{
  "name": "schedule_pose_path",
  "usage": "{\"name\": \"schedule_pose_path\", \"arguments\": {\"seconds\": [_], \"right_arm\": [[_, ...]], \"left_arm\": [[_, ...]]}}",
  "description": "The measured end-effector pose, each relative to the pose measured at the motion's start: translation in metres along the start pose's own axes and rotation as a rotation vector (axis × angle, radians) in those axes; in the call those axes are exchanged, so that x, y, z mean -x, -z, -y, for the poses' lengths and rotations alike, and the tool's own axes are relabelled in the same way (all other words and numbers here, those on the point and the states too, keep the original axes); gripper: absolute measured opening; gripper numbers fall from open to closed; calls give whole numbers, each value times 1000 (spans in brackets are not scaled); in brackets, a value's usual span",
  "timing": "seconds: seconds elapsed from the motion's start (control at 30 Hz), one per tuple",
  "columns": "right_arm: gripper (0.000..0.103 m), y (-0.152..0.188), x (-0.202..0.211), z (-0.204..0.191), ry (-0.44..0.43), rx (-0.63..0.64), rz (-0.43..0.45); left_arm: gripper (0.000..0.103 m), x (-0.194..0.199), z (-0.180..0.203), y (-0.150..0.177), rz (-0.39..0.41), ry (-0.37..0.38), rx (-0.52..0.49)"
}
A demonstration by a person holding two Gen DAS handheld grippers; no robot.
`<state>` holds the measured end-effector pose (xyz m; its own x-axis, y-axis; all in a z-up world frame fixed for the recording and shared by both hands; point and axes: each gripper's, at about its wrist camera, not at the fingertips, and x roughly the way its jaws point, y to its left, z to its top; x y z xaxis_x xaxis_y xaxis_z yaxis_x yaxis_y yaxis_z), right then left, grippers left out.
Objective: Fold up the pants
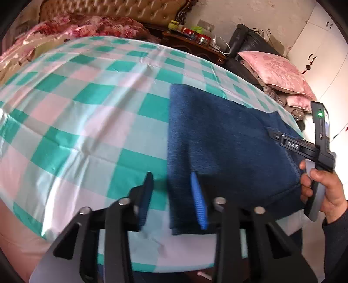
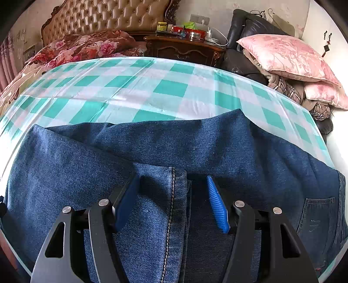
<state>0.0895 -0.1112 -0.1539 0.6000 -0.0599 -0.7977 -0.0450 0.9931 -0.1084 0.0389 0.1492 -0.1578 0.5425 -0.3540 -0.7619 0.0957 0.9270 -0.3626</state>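
Observation:
Dark blue jeans [image 1: 228,141] lie folded on the checked bed sheet [image 1: 87,104]. My left gripper [image 1: 171,175] hovers over their left edge. That edge runs between its two blue pads, which stand apart and do not press it. In the right wrist view the jeans [image 2: 152,148] fill the foreground, with a back pocket [image 2: 317,215] at the right. My right gripper [image 2: 173,177] stands open over a stitched denim hem [image 2: 173,196]. The hem lies between the jaws, and the right pad [image 2: 217,204] is clear of it. A hand [image 1: 322,191] holds that gripper at the right of the left wrist view.
A floral quilt [image 2: 87,48] and a tufted headboard [image 2: 113,17] are at the far end of the bed. A dark nightstand [image 2: 184,50] with small items stands behind it. Pink pillows [image 2: 287,56] are piled on a dark chair at the right. The bed's near edge [image 1: 152,267] is just below the left gripper.

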Motion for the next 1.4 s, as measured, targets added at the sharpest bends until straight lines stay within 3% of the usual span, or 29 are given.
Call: {"name": "schedule_pose_path", "arguments": {"seconds": [0.2,0.27,0.33,0.43,0.53,0.67,0.77,0.83,0.9,0.93,0.97,1.0,1.03,1.17,1.2,1.27,1.3,1.4], "right_arm": [[63,-14,4,0,21,28,-45],[67,-24,23,-5,13,31,1],[72,-38,46,-24,-49,58,33],[74,-53,63,-71,-235,127,-16],[74,-65,61,-122,-347,168,-104],[74,-74,53,-180,-362,239,-168],[73,-76,42,-202,-327,272,-201],[34,-73,37,-211,-319,296,-218],[24,-71,32,-208,-305,289,-217],[17,-69,32,-205,-313,281,-215],[14,-69,31,-203,-312,279,-209],[13,-69,30,-199,-311,268,-202],[12,-69,29,-196,-320,256,-203],[12,-72,35,-188,-345,221,-185],[12,-74,37,-186,-350,215,-182],[12,-76,41,-182,-367,202,-177],[12,-78,45,-177,-380,193,-170],[12,-89,61,-155,-432,151,-146]], "left_arm": [[12,6,-2,-3,23,65,63],[11,14,3,-4,52,65,55],[10,17,9,-6,68,56,44],[10,26,24,-9,97,14,-9],[10,33,46,-9,122,-65,-94],[9,38,75,-6,148,-160,-195],[9,41,87,-5,167,-187,-231],[9,43,91,-4,177,-183,-239],[9,47,89,-2,196,-156,-214],[11,48,86,-3,207,-149,-192],[27,49,81,-2,221,-140,-153],[46,51,74,0,235,-122,-97],[82,52,70,2,241,-120,-52],[85,38,63,13,200,-105,34],[84,31,64,14,192,-114,46],[51,20,61,14,157,-140,80],[24,17,59,13,142,-101,111],[19,34,81,5,202,-142,42]]}}
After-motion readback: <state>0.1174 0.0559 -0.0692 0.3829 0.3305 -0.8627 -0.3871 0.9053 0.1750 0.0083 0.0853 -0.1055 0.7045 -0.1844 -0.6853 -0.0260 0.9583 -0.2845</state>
